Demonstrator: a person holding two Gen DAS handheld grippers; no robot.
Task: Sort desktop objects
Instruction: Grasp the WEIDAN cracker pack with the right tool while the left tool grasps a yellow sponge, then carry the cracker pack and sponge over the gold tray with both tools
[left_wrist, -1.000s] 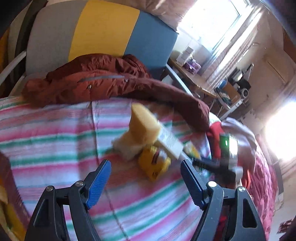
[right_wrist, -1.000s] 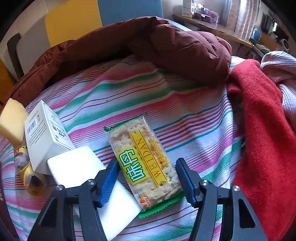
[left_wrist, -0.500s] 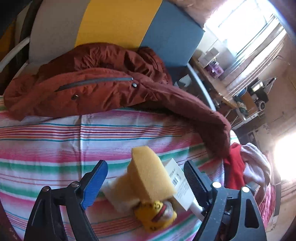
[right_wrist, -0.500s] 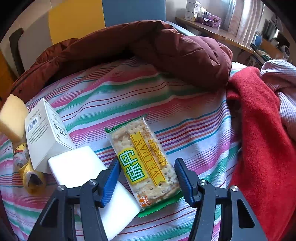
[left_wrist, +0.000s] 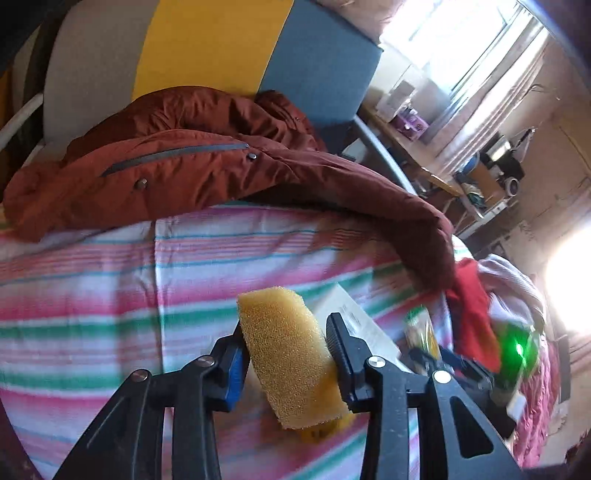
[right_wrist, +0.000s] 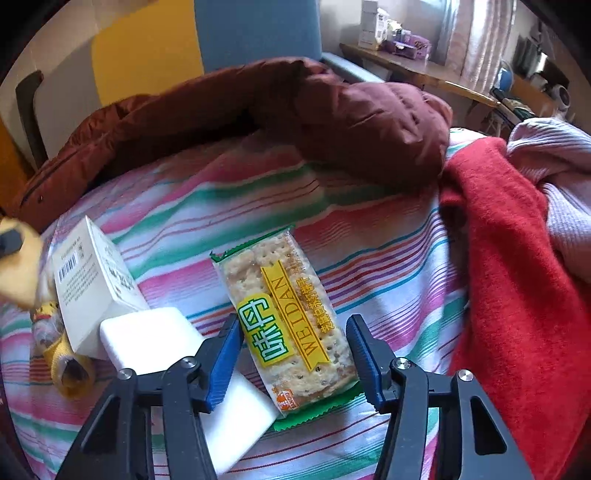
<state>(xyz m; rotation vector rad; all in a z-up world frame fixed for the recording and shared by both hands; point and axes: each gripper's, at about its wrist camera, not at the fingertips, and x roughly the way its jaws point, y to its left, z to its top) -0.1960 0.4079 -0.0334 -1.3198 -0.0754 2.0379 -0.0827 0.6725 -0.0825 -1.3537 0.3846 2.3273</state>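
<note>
My left gripper is shut on a yellow sponge and holds it over the striped bedspread. The sponge also shows at the left edge of the right wrist view. My right gripper is open, its fingers on either side of a cracker packet that lies flat on the bedspread. Beside the packet lie a white foam block, a white box with a barcode and a small yellow toy.
A dark red jacket lies across the far side of the bed. A red cloth and a pink knit are heaped on the right. A blue, yellow and grey headboard stands behind. A cluttered desk is at the back right.
My left gripper moved forward over the sponge and closed on it; the sponge now sits between its fingers. My right gripper stayed open and edged slightly closer around the cracker packet.
</note>
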